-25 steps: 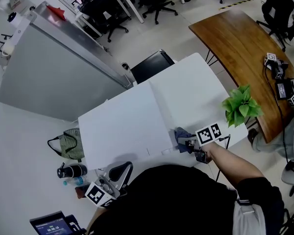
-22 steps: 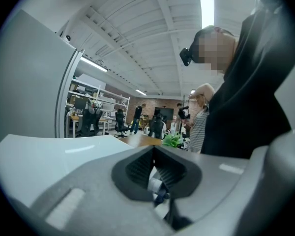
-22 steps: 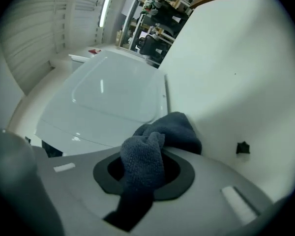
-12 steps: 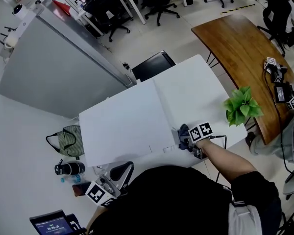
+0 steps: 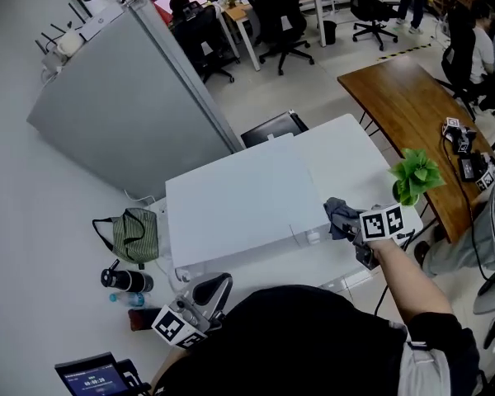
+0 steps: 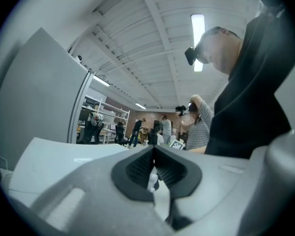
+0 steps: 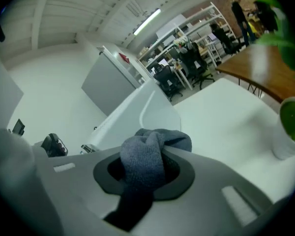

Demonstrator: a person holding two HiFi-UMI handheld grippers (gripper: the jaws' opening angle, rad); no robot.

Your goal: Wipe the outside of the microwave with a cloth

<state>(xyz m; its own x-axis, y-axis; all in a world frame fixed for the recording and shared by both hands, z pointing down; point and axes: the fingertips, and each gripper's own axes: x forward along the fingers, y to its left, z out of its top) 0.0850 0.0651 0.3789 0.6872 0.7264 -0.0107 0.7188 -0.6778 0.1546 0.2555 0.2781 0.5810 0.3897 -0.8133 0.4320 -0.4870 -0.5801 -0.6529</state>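
The microwave (image 5: pixel 239 200) is a white box on the white table (image 5: pixel 346 151). My right gripper (image 5: pixel 348 223) is shut on a grey-blue cloth (image 5: pixel 340 214) and holds it against the microwave's front right corner. In the right gripper view the cloth (image 7: pixel 148 154) bunches out of the right gripper (image 7: pixel 145 170), with the microwave's white side (image 7: pixel 137 109) just beyond. My left gripper (image 5: pixel 194 306) hangs low at the table's near left edge, close to my body. In the left gripper view the left gripper (image 6: pixel 154 170) has its pads together and points up toward the ceiling.
A potted green plant (image 5: pixel 414 176) stands at the table's right edge, close to my right gripper. A wooden table (image 5: pixel 412 97) lies beyond it. A grey partition (image 5: pixel 124 114), a black chair (image 5: pixel 272 126), a green bag (image 5: pixel 136 233) and a bottle (image 5: pixel 125 280) surround the table.
The head view has swung, so the whole scene sits further right and higher. The right gripper with the cloth stays by the microwave's front right corner. The left gripper has hardly moved.
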